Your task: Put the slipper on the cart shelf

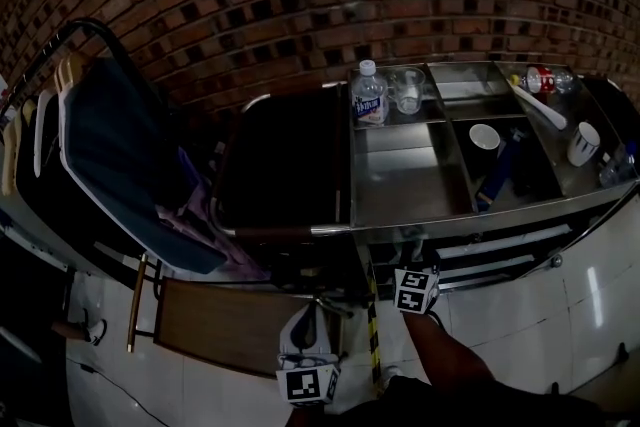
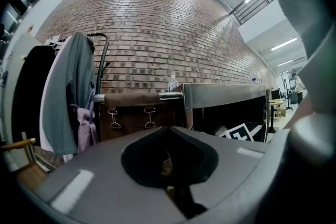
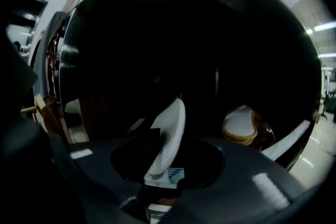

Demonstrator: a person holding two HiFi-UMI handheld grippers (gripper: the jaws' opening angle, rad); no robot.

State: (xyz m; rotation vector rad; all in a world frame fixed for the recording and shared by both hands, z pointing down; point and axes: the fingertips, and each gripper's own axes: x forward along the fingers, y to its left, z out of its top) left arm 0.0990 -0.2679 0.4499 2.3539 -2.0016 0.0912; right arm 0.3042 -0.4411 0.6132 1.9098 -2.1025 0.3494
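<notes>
Deep in the cart's dark lower shelf, the right gripper view shows a white slipper (image 3: 169,136) standing on edge between the jaws of my right gripper (image 3: 164,168). It leans against the black left finger (image 3: 148,152), and I see no pad touching its other side. A second, wrapped slipper (image 3: 240,126) lies on the shelf to the right. From the head view only the right gripper's marker cube (image 1: 415,288) shows, under the steel cart top (image 1: 400,190). My left gripper (image 1: 307,327) hangs lower, in front of the cart; its jaws are too dark to read.
On the cart top stand a water bottle (image 1: 369,95), a clear cup (image 1: 408,89) and white mugs (image 1: 583,143). A dark bag (image 1: 285,165) hangs at the cart's left end. A clothes rack with jackets (image 1: 120,155) is at the left, with a wooden board (image 1: 220,320) below.
</notes>
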